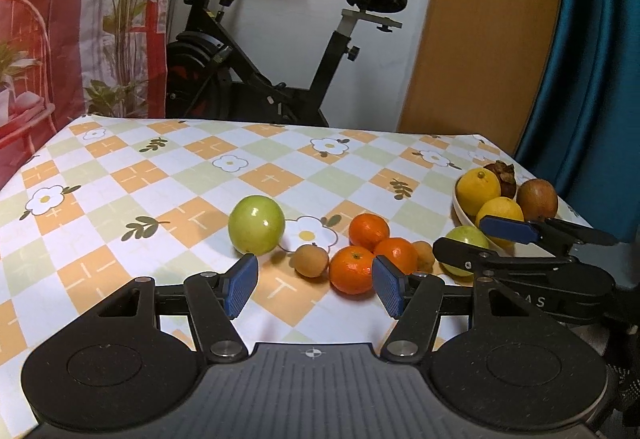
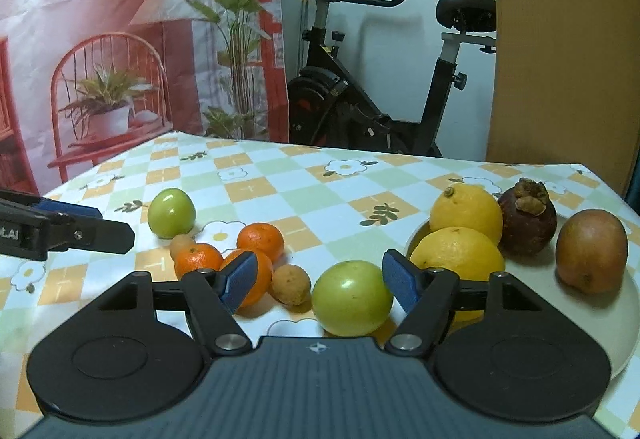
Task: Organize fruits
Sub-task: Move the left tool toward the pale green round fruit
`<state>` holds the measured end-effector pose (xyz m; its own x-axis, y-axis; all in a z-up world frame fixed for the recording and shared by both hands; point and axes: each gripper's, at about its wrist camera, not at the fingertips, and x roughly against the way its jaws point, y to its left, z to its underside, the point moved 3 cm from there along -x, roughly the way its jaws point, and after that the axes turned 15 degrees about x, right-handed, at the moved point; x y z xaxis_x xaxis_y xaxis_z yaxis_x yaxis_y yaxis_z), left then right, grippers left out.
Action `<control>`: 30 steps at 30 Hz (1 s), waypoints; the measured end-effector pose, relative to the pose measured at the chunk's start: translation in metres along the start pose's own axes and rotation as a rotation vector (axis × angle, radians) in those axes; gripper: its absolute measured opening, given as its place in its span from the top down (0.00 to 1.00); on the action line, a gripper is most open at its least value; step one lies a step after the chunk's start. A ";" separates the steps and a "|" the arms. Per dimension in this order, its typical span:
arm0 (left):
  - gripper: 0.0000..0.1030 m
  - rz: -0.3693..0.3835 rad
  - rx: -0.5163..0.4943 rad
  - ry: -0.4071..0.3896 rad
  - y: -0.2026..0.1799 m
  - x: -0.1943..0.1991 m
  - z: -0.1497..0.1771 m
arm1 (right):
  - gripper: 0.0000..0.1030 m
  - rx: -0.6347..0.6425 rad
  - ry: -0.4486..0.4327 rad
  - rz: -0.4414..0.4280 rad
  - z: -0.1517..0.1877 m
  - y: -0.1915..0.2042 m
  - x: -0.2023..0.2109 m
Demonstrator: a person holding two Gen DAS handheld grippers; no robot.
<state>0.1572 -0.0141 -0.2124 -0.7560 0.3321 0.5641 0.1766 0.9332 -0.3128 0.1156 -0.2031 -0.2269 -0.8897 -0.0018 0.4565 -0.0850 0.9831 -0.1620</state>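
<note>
My right gripper [image 2: 320,283] is open around a green apple [image 2: 352,297] that rests on the tablecloth. The apple sits close against the right pad, with a wide gap to the left pad. The left wrist view shows the same apple [image 1: 466,241] between the right gripper's fingers beside the white plate [image 1: 460,208]. That plate [image 2: 532,273] holds two lemons [image 2: 466,215], a mangosteen [image 2: 528,223] and a brown fruit [image 2: 592,251]. My left gripper [image 1: 316,287] is open and empty, just short of three oranges [image 1: 352,269]. A second green apple [image 1: 256,225] lies to the left.
Two small tan fruits [image 1: 308,260] lie among the oranges. The table carries a checked floral cloth [image 1: 160,175]. Behind its far edge stand an exercise bike [image 1: 280,71] and a printed backdrop [image 1: 80,19]. A wooden panel [image 1: 492,39] stands at the right.
</note>
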 end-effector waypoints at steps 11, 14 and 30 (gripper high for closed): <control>0.37 0.018 0.021 0.018 0.000 0.000 0.000 | 0.35 -0.022 -0.065 -0.152 0.014 0.001 0.042; 0.37 0.030 0.019 0.028 -0.003 0.000 0.002 | 0.35 -0.033 -0.073 -0.081 0.012 -0.004 0.044; 0.51 0.123 0.026 0.096 -0.018 -0.010 -0.004 | 0.34 -0.084 -0.035 -0.118 0.019 -0.014 0.040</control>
<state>0.1645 -0.0338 -0.2092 -0.6656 0.4563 0.5905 0.2465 0.8813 -0.4032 0.0730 -0.2201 -0.2233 -0.8909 -0.1234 0.4371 -0.1535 0.9876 -0.0341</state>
